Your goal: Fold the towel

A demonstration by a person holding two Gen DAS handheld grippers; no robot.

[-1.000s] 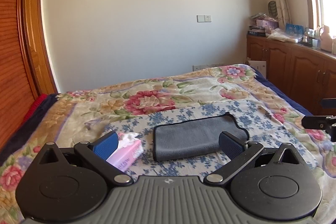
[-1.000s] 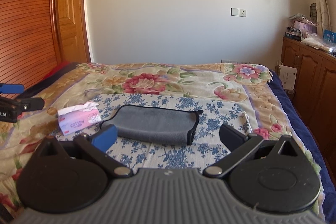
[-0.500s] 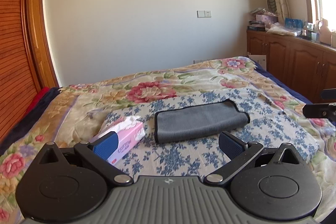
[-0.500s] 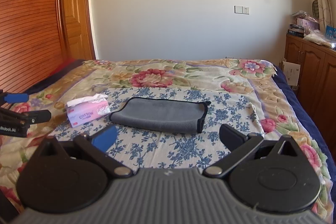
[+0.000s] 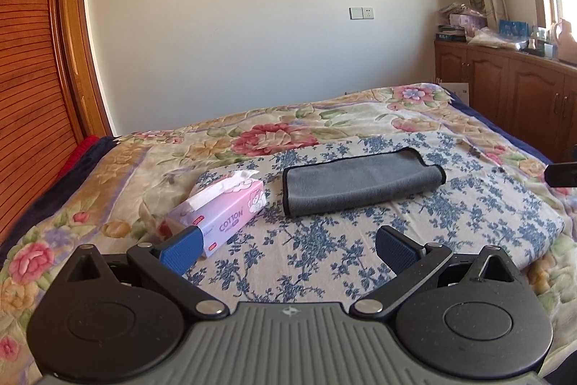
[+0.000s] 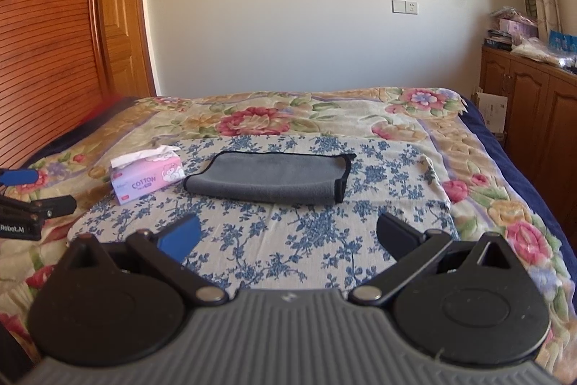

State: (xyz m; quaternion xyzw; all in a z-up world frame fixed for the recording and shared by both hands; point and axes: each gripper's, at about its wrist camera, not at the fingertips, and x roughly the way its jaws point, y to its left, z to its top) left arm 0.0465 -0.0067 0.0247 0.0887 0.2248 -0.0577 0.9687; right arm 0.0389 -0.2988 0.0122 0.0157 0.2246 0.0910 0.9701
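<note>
A grey towel with black trim [image 5: 360, 184] lies folded into a long strip on a blue-flowered cloth [image 5: 324, 240] on the bed. It also shows in the right wrist view [image 6: 268, 177]. My left gripper [image 5: 288, 249] is open and empty, held back from the towel near the cloth's front edge. My right gripper [image 6: 288, 235] is open and empty, also short of the towel. The left gripper's fingers show at the left edge of the right wrist view [image 6: 32, 204]; the right gripper's finger shows at the right edge of the left wrist view [image 5: 562, 173].
A pink tissue box [image 5: 220, 210] lies left of the towel, also in the right wrist view [image 6: 148, 177]. A floral quilt [image 6: 288, 110] covers the bed. A wooden wardrobe [image 6: 43, 42] stands left; wooden cabinets [image 5: 512, 96] with clutter stand right.
Both grippers have pulled back and up from the towel, so the towel and tissue box look farther away. The towel has not moved.
</note>
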